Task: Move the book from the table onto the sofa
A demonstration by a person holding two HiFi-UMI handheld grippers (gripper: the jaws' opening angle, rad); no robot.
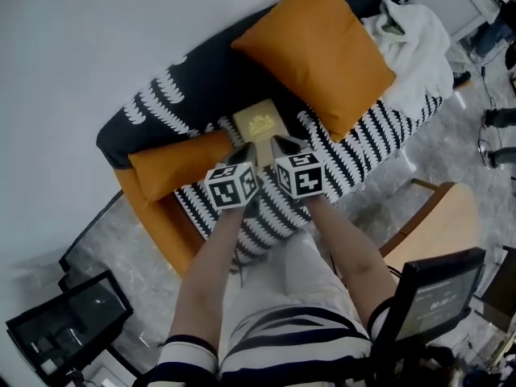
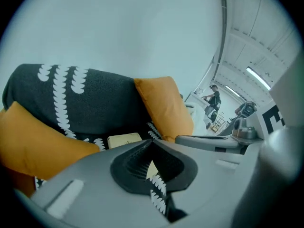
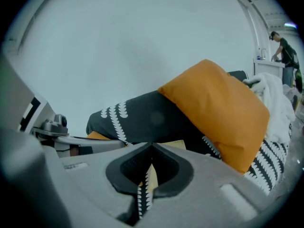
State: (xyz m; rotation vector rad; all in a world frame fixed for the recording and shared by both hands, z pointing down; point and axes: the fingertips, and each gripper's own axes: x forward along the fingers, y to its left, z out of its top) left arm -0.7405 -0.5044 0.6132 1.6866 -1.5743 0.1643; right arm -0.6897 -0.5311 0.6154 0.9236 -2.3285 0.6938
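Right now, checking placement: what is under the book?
The sofa's patterned seat cover; the book lies on it. Its near edge is hidden by the left gripper and right gripper.

I see the book hemmed between the small cushion and the big cushion; the sofa seat in front lies open to me.

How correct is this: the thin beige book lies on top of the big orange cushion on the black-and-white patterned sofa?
One point is wrong: the thin beige book lies on the seat of the black-and-white patterned sofa, beside the big orange cushion, not on top of it. The head view shows this.
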